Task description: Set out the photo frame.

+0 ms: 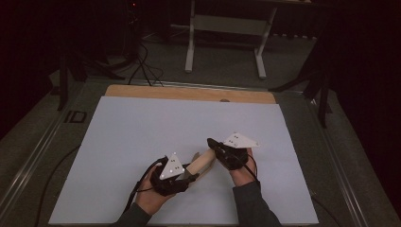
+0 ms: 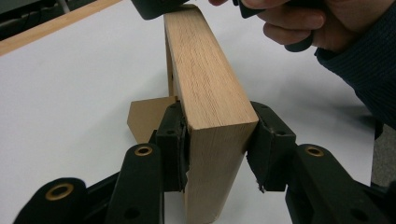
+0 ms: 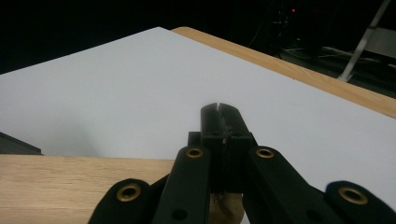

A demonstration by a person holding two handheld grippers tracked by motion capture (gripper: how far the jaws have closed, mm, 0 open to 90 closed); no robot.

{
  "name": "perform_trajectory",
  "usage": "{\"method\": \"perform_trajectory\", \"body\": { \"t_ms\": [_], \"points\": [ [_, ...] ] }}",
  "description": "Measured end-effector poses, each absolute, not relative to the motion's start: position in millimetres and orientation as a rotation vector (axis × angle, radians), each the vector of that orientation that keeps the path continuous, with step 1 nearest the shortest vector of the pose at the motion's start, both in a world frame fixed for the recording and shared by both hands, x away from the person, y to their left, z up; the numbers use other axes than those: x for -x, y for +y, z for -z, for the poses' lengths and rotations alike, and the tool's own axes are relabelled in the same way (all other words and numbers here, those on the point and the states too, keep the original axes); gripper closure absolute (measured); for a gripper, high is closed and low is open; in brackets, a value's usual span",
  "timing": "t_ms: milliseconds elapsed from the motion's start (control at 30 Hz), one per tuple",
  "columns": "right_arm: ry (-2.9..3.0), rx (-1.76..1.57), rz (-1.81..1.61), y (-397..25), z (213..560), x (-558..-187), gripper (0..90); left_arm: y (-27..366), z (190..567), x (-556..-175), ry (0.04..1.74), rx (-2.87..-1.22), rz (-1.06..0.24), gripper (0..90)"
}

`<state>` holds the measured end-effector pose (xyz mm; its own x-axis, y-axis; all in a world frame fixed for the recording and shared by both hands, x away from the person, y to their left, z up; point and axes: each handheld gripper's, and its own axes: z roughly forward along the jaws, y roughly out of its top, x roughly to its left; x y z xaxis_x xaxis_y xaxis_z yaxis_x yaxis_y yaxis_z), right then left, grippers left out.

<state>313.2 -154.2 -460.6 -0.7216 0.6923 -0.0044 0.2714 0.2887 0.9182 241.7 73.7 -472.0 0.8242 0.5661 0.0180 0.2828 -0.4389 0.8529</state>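
Clamping the near end of the wooden block [image 2: 210, 88], the left gripper [image 2: 217, 140] is seen with its jaws pressed against both faces, the block held on edge over the white sheet [image 1: 142, 127]. At the far end, the right gripper [image 3: 219, 122] is seen with jaws closed together, resting on the block; whether anything is pinched cannot be told. The block is judged lifted and steadied, with placement still to be done.

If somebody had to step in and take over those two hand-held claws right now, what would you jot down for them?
Left gripper: shut on the near end of the wooden block, jaws pressing both its sides, holding it on edge above the white sheet.
Right gripper: jaws closed together, resting over the block's far end; whether it actually grips the wood cannot be told.
A small brown cardboard-like piece lies on the sheet beside the block, just past the left jaw.
Done: block picked up at one end.
Left: probably steady it with both grippers, then place it; the goal spot is unclear.
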Motion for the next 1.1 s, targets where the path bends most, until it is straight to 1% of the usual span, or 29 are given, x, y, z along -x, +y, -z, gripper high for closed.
{"method": "perform_trajectory", "body": {
  "t_ms": [133,367,567,933,1100],
  "points": [
    [2.163,-0.872,-1.419,-154,460,-314,89.7,74,472,-242,0.629,-2.056,-0.393,60.1],
    [2.168,-0.876,-1.413,-155,460,-315,89.7,79,471,-246,0.692,-2.053,-0.433,58.9],
    [2.178,-0.868,-1.397,-154,459,-314,89.7,82,473,-252,0.746,-2.047,-0.459,55.9],
    [2.183,-0.873,-1.399,-155,458,-314,89.8,85,475,-259,0.790,-2.034,-0.516,51.4],
    [2.187,-0.875,-1.389,-156,457,-314,89.8,87,476,-262,0.845,-2.024,-0.554,50.2]
  ]
}}
